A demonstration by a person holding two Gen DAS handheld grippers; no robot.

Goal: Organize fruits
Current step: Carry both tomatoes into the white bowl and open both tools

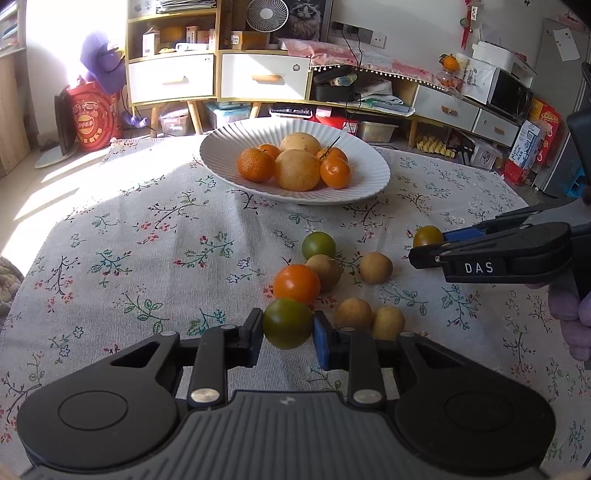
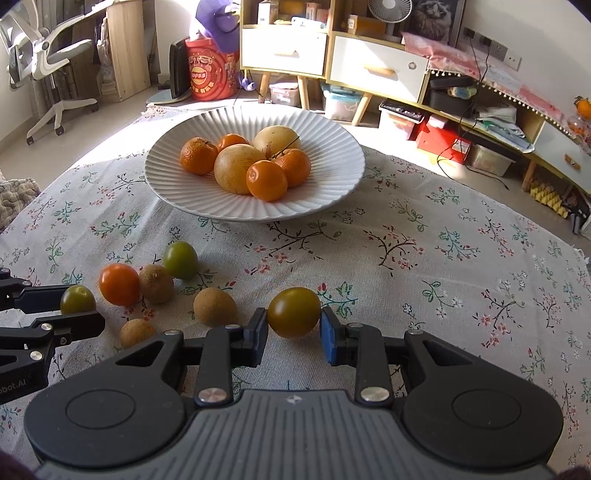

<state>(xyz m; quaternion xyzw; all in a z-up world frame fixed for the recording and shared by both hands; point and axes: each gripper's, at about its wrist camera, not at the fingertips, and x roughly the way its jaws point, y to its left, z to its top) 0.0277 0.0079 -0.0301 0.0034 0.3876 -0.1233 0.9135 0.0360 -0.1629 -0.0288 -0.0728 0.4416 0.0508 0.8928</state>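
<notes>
Sunlit floral tablecloth (image 2: 424, 240) bears a ribbed white bowl (image 2: 332, 140) before cluttered shelves (image 2: 284, 40).

Oranges (image 2: 266, 181) and pears (image 2: 236, 168) are piled in the white plate (image 2: 184, 192); small tomatoes (image 2: 119, 284) and brown fruits (image 2: 215, 306) are scattered on the desk (image 2: 424, 258).

right gripper (image 1: 424, 251) body cut off at frame edge, hiding half its tomato (image 1: 427, 236), shelf box labels (image 1: 192, 35) unreadable

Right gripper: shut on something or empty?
Shut on the olive-green tomato. In the right wrist view both pads of the right gripper press its sides, just above the floral tablecloth.
</notes>
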